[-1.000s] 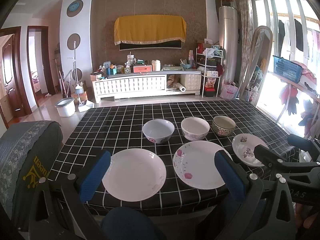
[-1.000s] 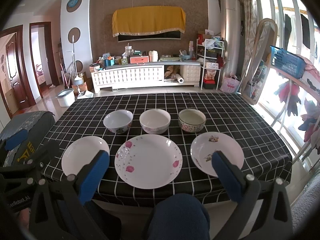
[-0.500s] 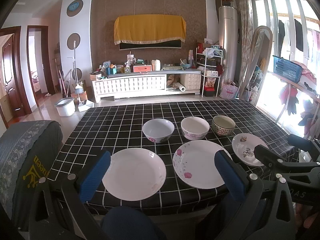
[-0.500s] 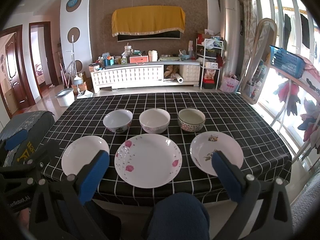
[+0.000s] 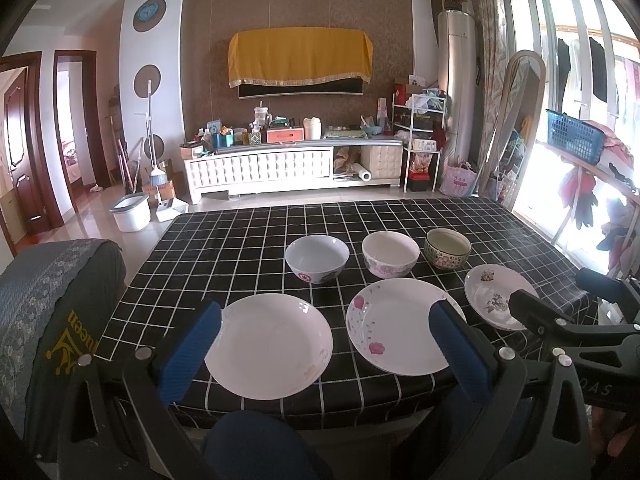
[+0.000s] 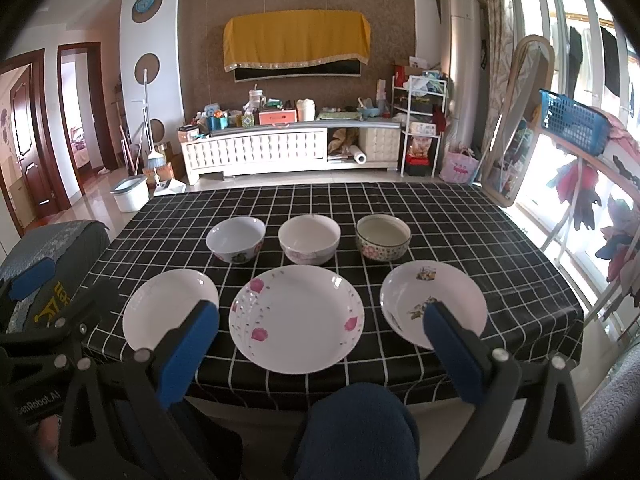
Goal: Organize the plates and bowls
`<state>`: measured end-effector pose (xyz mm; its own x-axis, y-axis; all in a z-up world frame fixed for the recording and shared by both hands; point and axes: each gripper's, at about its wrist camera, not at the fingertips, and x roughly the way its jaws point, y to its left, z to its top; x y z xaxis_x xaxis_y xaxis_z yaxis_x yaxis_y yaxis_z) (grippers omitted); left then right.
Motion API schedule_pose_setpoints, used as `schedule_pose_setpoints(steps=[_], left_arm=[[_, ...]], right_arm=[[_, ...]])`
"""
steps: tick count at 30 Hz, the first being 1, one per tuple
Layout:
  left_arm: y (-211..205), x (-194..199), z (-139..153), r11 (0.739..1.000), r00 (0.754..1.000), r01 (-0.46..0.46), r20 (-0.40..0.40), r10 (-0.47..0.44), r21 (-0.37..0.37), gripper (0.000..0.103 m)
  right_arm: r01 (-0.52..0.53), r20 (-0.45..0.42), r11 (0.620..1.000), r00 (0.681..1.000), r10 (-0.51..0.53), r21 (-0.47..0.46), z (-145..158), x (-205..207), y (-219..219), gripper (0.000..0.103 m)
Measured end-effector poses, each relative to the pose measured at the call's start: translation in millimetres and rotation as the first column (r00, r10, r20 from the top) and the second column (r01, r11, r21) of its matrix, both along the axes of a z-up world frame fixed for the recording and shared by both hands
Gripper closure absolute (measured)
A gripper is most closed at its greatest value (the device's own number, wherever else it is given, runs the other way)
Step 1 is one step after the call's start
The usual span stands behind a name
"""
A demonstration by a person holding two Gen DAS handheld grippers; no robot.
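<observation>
Three plates lie in a row near the table's front edge: a plain white plate (image 5: 272, 344) (image 6: 170, 310), a pink-flowered plate (image 5: 400, 326) (image 6: 296, 316) and a small decorated plate (image 5: 494, 296) (image 6: 434, 302). Behind them stand a white bowl (image 5: 317, 258) (image 6: 236, 238), a pink-patterned bowl (image 5: 390, 254) (image 6: 309, 238) and a floral bowl (image 5: 447, 247) (image 6: 383, 237). My left gripper (image 5: 326, 350) is open and empty, in front of the table edge. My right gripper (image 6: 320, 350) is open and empty, also short of the table.
The table has a black checked cloth (image 5: 240, 248) (image 6: 460, 224). A grey covered chair (image 5: 48, 300) stands at the left. A knee in dark trousers (image 6: 356, 432) is below the table edge. A TV cabinet (image 5: 280, 168) is across the room.
Both views have shifted very slightly; the dishes have not moved and both grippers stay open.
</observation>
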<state>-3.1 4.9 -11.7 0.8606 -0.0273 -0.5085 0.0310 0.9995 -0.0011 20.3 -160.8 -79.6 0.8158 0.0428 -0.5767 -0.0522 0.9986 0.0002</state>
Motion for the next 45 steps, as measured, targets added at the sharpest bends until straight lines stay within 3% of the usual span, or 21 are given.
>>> schedule_pose_setpoints(steps=[18,31,35,39,45], left_arm=[[2.9,-2.8,2.0,1.0,1.0,0.005,-0.003,-0.005,0.001,0.0],[34.6,25.3,32.2,1.0,1.0,-0.026,0.01,0.026,0.013,0.0],[56.3,46.3,31.8,0.997,0.997,-0.071,-0.033,0.072,0.028,0.0],[84.9,74.5,20.3,0.994,0.986,-0.107,-0.131,0.105,-0.009,0.0],[115.5,108.8,-15.9,0.985,0.948,-0.172,-0.271,0.165,0.0,0.0]], right_arm=[[0.0,-0.005,1.0,1.0,0.0,-0.001,0.4,1.6,2.7,0.0],[-0.071,0.028,0.997,0.997,0.071,-0.006,26.6,30.6,29.4,0.0],[-0.144,0.012,0.989,0.99,0.144,0.043,28.2,56.5,42.0,0.0],[-0.198,-0.043,0.978,0.979,0.201,0.061,16.4,91.7,59.1,0.0],[-0.252,-0.139,0.966,0.956,0.258,0.054,-10.3,133.8,89.0,0.0]])
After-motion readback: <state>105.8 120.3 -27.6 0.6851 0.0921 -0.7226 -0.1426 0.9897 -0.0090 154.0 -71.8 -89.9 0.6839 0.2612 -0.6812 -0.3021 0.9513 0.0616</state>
